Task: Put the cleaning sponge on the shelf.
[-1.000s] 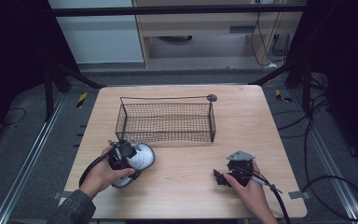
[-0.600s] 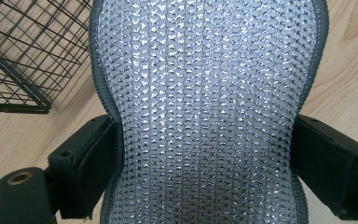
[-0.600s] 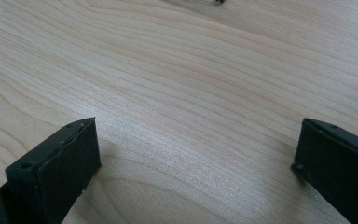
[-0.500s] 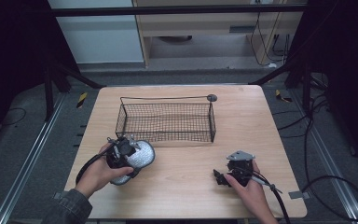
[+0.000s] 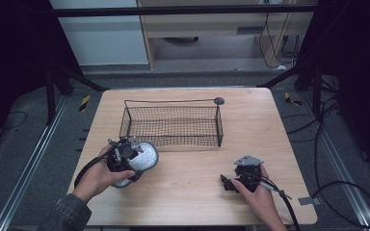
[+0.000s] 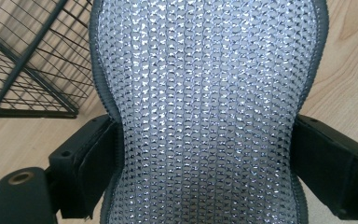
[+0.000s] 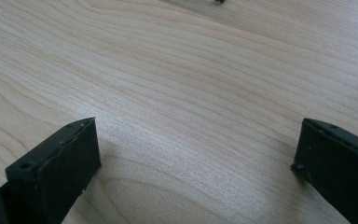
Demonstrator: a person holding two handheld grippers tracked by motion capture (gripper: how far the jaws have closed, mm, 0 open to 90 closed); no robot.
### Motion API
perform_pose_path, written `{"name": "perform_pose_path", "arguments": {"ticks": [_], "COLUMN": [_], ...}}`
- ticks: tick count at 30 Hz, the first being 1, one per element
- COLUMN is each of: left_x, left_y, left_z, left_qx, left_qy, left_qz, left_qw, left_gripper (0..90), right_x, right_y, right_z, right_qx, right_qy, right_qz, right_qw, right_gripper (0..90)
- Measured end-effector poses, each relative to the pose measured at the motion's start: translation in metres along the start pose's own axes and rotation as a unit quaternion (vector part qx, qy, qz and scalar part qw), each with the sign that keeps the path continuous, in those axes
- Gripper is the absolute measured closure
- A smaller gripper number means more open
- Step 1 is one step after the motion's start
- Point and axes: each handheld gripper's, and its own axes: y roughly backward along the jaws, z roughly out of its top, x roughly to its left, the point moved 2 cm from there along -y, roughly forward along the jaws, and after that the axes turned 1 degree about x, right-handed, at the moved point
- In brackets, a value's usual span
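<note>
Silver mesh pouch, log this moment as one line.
left gripper: closing, pinching silver mesh pouch | right gripper: open, over bare table | wire basket: empty

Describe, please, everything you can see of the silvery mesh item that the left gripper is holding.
The silvery mesh item is a soft, rounded piece of shiny silver netting with a dark grey bound edge. It looks like fabric, woven in small glinting loops. The left gripper has just been closing its jaws on it, and they pinch it at both sides into a narrow waist. In the high view it sits at the table's left front, just in front of the wire basket, apart from it.
</note>
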Motion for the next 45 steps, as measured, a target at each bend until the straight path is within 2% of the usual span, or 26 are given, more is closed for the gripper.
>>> {"name": "perform_pose_path", "arguments": {"ticks": [5, 11, 18, 24, 31, 37, 40, 45], "left_x": [-0.001, 0.001, 0.006, 0.015, 0.025, 0.029, 0.032, 0.037], "left_y": [0.008, 0.013, 0.017, 0.032, 0.043, 0.048, 0.048, 0.046], "left_z": [0.005, 0.007, 0.004, 0.008, 0.018, 0.029, 0.033, 0.039], "left_qx": [-0.003, -0.005, -0.012, -0.019, -0.011, -0.016, -0.012, -0.011], "left_qy": [-0.018, -0.030, -0.028, -0.029, -0.053, -0.069, -0.074, -0.082], "left_qz": [0.012, 0.010, 0.010, 0.026, 0.052, 0.056, 0.068, 0.069], "left_qw": [0.9997, 0.9995, 0.9995, 0.9991, 0.9972, 0.9959, 0.9948, 0.9942], "left_gripper": [12.2, 12.5, 12.5, 12.6, 13.4, 13.7, 13.6, 13.4], "right_x": [0.000, 0.000, 0.000, 0.000, 0.000, 0.000, 0.000, 0.000], "right_y": [0.000, 0.000, 0.000, 0.000, 0.000, 0.000, 0.000, 0.000], "right_z": [0.000, 0.000, 0.000, 0.000, 0.000, 0.000, 0.000, 0.000], "right_qx": [0.000, 0.000, 0.001, 0.000, 0.000, 0.000, 0.000, 0.000], "right_qy": [0.000, -0.001, 0.000, 0.000, 0.000, -0.001, -0.001, 0.000], "right_qz": [0.000, 0.000, 0.000, 0.000, 0.000, 0.000, 0.000, -0.001], "right_qw": [1.0000, 1.0000, 1.0000, 1.0000, 1.0000, 1.0000, 1.0000, 1.0000], "right_gripper": [0.4, 0.4, 0.4, 0.4, 0.4, 0.4, 0.4, 0.4]}}
